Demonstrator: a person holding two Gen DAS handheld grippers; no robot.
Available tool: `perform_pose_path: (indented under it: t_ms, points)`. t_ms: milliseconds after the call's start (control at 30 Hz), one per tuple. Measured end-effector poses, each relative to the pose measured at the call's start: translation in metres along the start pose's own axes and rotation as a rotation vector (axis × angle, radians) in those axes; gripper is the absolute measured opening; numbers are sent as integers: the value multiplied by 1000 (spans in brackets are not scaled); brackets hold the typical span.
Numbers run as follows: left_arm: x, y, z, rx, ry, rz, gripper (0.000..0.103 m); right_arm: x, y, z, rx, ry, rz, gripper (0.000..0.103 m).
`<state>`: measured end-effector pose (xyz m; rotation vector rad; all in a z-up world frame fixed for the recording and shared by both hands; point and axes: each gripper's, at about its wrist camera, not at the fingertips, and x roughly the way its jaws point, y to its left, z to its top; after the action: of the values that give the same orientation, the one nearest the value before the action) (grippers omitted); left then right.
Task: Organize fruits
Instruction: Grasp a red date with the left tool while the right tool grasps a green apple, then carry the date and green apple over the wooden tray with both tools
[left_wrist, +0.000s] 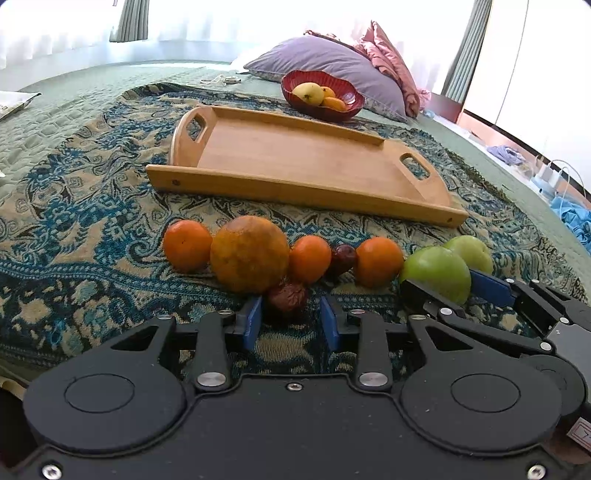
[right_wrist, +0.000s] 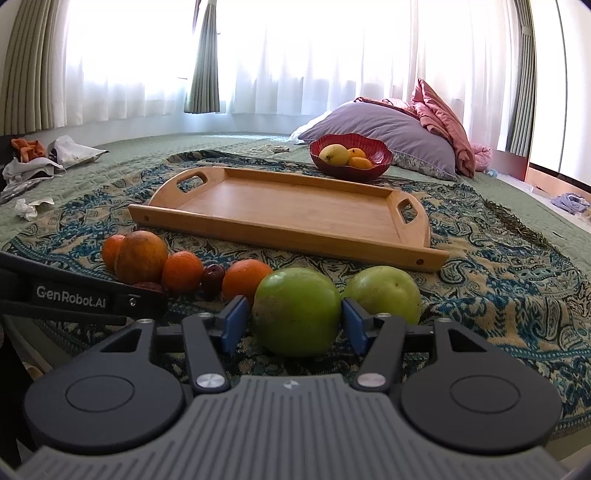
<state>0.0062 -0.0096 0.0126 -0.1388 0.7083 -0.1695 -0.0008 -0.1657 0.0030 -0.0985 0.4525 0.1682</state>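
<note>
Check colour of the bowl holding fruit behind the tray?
Dark red, ribbed bowl; clearest in the right wrist view.

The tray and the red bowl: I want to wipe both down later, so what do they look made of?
The tray looks like bamboo or light wood with a smooth, satin finish: fine straight grain lines run along its floor, and its handles are cut out. The red bowl looks like glossy plastic or glazed ceramic, ribbed with a wavy rim; the pictures cannot settle which.
</note>
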Motion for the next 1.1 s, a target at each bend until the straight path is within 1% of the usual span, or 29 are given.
perform_pose_path:
  t_ms: [67, 167, 367, 567, 767, 1100]
  points:
    - [3, 0, 0, -2, -5, 0, 32, 2, 0, 0, -2, -3, -2, 66]
    - [5, 0, -1, -2, -18, -2, 31, 5, 4, -1, -16, -14, -27, 70]
    - [8, 2, -3, 11, -37, -11, 30, 10, 7, -5, -28, -42, -51, 71]
    - [11, 1, -4, 5, -55, -7, 30, 12, 4, -7, -19, -60, -36, 71]
    - [14, 0, -3, 26, -62, -2, 28, 21, 0, -6, 29, -23, 2, 70]
    - [16, 5, -5, 12, -83, -20, 28, 25, -1, -8, 42, -31, 14, 70]
